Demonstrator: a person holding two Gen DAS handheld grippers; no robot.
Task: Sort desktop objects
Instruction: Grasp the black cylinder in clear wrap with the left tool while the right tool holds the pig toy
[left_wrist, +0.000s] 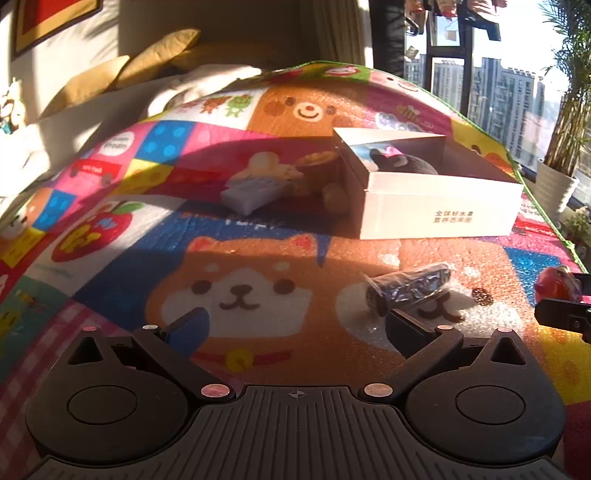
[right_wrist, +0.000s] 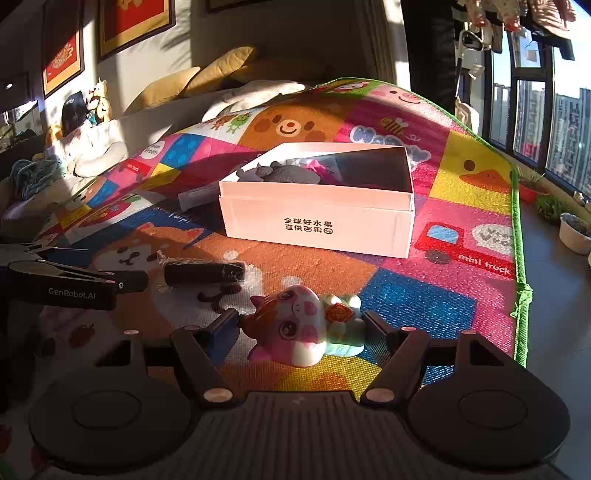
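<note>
Lying on its side between the spread fingers of the right gripper (right_wrist: 301, 328), the cat figurine (right_wrist: 295, 325) rests on the play mat (right_wrist: 461, 177), near its front edge. Its long axis runs roughly across the gripper's opening: the pink head points toward the left finger, the pale green body toward the right finger. The right gripper's tongs stand apart; whether either finger touches the figurine cannot be told. To its left, well clear, a dark wrapped cylinder (right_wrist: 203, 272) lies on the mat with its long axis also roughly left to right. The left gripper (left_wrist: 295, 328) hovers just short of that cylinder (left_wrist: 408, 288), tongs apart and holding nothing. Behind both items sits the open white box (right_wrist: 317, 218), the likely sorting destination, already containing a dark plush toy (right_wrist: 291, 173) and some pink item. A white tube-like object (left_wrist: 251, 192) lies beside the box's left wall.

Risks, as judged: gripping end-to-end on the figurine's rounded, glossy surfaces may let it squirt or rotate out; the cylinder's loose wrap could slip in the grip, or the cylinder could roll; the grippers, working near each other, might collide.
</note>
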